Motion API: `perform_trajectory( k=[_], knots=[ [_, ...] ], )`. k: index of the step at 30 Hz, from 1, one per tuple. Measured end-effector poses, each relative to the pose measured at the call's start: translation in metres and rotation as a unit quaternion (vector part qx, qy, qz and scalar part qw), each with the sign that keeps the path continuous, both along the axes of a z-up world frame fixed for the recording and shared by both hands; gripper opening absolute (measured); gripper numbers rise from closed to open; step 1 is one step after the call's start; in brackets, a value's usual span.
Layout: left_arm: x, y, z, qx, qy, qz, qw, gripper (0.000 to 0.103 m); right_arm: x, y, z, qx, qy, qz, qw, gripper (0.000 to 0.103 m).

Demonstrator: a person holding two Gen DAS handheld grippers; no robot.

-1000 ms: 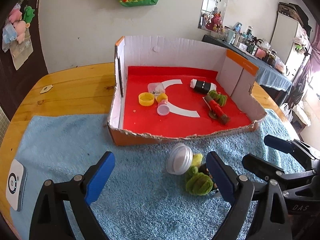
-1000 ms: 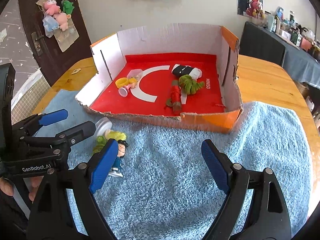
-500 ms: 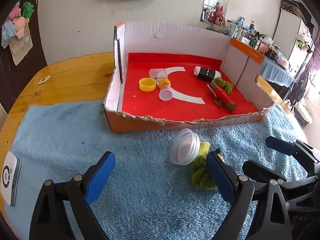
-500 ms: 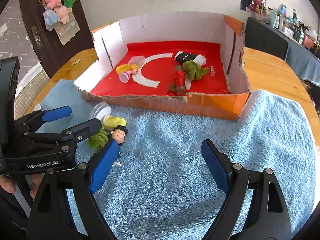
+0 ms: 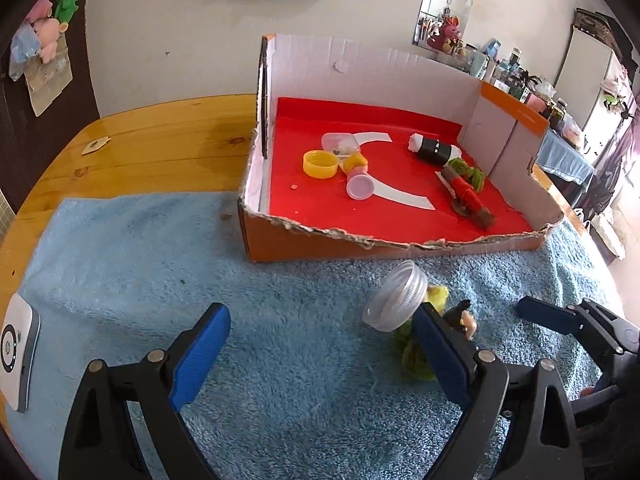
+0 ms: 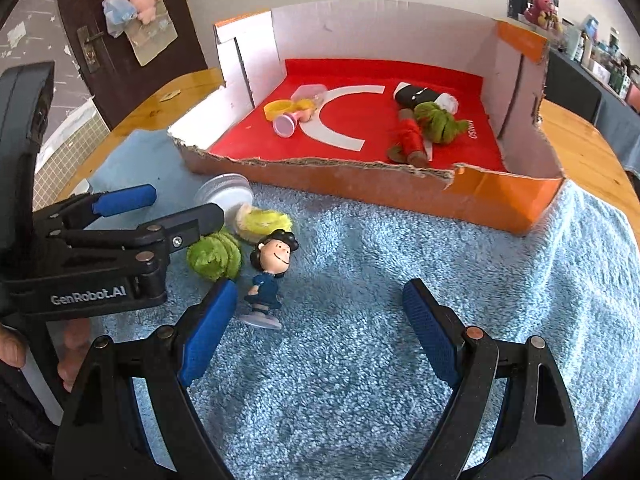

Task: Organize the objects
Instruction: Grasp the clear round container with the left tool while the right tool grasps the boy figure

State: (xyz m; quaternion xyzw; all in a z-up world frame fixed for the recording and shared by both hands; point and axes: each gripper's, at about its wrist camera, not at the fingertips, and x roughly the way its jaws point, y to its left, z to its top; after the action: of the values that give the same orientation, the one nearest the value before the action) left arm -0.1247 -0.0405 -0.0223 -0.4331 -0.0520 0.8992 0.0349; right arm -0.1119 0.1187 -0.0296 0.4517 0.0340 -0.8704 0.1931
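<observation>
Both grippers' jaws wide open, empty; figurine (image 6: 267,276) looks light, hard plastic, big head, so w/ right gripper (image 6: 316,328) pinch torso, not slick base.

Both wrist cams sit low over the blue towel (image 5: 120,264), looking forward past their own jaws toward the cardboard box (image 5: 400,244). Left cam views from the box's left front, right cam from its right front. Shared: box, jar lid (image 6: 224,192), figurine (image 6: 268,276), green pompom (image 6: 214,258).

Approx 6 items in box (image 6: 516,204), 4 on towel (image 6: 360,360), 2 grippers
</observation>
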Motion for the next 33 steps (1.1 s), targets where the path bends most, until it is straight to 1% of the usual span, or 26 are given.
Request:
perform_trajectory(
  k=[2, 6, 7, 8, 9, 10, 11, 12, 15, 18, 19, 20, 21, 22, 23, 26, 33],
  knots=[
    [-0.001, 0.0, 0.0, 0.001, 0.001, -0.005, 1.0, 0.092, -0.001, -0.002, -0.001, 0.006, 0.004, 0.001, 1.0, 0.085],
    [-0.003, 0.003, 0.0, 0.007, 0.0, -0.016, 0.9998, 0.08, -0.002, -0.006, -0.002, 0.01, 0.01, 0.006, 1.0, 0.084],
    [-0.004, 0.004, 0.001, 0.008, -0.001, -0.019, 0.9998, 0.078, -0.002, -0.007, -0.002, 0.012, 0.011, 0.007, 1.0, 0.08],
    [-0.004, 0.005, 0.001, 0.008, -0.001, -0.021, 0.9998, 0.074, -0.002, -0.007, -0.001, 0.011, 0.013, 0.008, 1.0, 0.077],
    [-0.005, 0.006, 0.001, 0.007, -0.003, -0.024, 0.9997, 0.069, -0.003, -0.007, -0.001, 0.008, 0.014, 0.008, 1.0, 0.07],
    [-0.006, 0.008, -0.001, 0.006, -0.005, -0.028, 0.9996, 0.067, -0.003, -0.008, -0.001, 0.006, 0.014, 0.009, 1.0, 0.063],
    [-0.006, 0.009, -0.001, 0.006, -0.007, -0.03, 0.9995, 0.063, -0.004, -0.007, 0.0, 0.003, 0.014, 0.009, 1.0, 0.059],
    [-0.006, 0.01, -0.002, 0.007, -0.007, -0.033, 0.9994, 0.06, -0.005, -0.008, 0.0, 0.001, 0.013, 0.011, 1.0, 0.057],
    [-0.007, 0.013, -0.001, 0.007, -0.006, -0.036, 0.9993, 0.056, -0.006, -0.011, 0.0, -0.002, 0.014, 0.018, 1.0, 0.05],
    [-0.009, 0.014, -0.002, 0.013, -0.008, -0.04, 0.9991, 0.051, -0.005, -0.017, 0.0, 0.001, 0.017, 0.031, 0.999, 0.037],
    [-0.009, 0.016, -0.001, 0.013, -0.008, -0.043, 0.999, 0.049, -0.004, -0.018, 0.0, 0.0, 0.016, 0.035, 0.999, 0.031],
    [-0.01, 0.017, -0.001, 0.015, -0.007, -0.045, 0.9989, 0.044, -0.003, -0.02, -0.001, 0.003, 0.018, 0.037, 0.999, 0.028],
    [-0.009, 0.018, -0.001, 0.018, -0.007, -0.049, 0.9986, 0.037, -0.001, -0.02, 0.0, 0.003, 0.019, 0.04, 0.999, 0.026],
    [-0.009, 0.019, 0.0, 0.022, -0.006, -0.053, 0.9983, 0.033, 0.0, -0.02, 0.0, 0.0, 0.017, 0.042, 0.999, 0.022],
    [-0.009, 0.02, 0.0, 0.026, -0.006, -0.057, 0.998, 0.025, 0.0, -0.019, 0.0, -0.003, 0.016, 0.042, 0.999, 0.021],
    [-0.007, 0.025, 0.001, 0.016, -0.001, -0.06, 0.998, 0.025, 0.003, -0.016, 0.001, -0.009, 0.012, 0.042, 0.999, 0.021],
    [-0.002, 0.023, 0.004, 0.027, -0.002, -0.061, 0.9977, 0.021, 0.007, -0.013, 0.008, -0.021, 0.016, 0.044, 0.999, 0.02]
  ],
)
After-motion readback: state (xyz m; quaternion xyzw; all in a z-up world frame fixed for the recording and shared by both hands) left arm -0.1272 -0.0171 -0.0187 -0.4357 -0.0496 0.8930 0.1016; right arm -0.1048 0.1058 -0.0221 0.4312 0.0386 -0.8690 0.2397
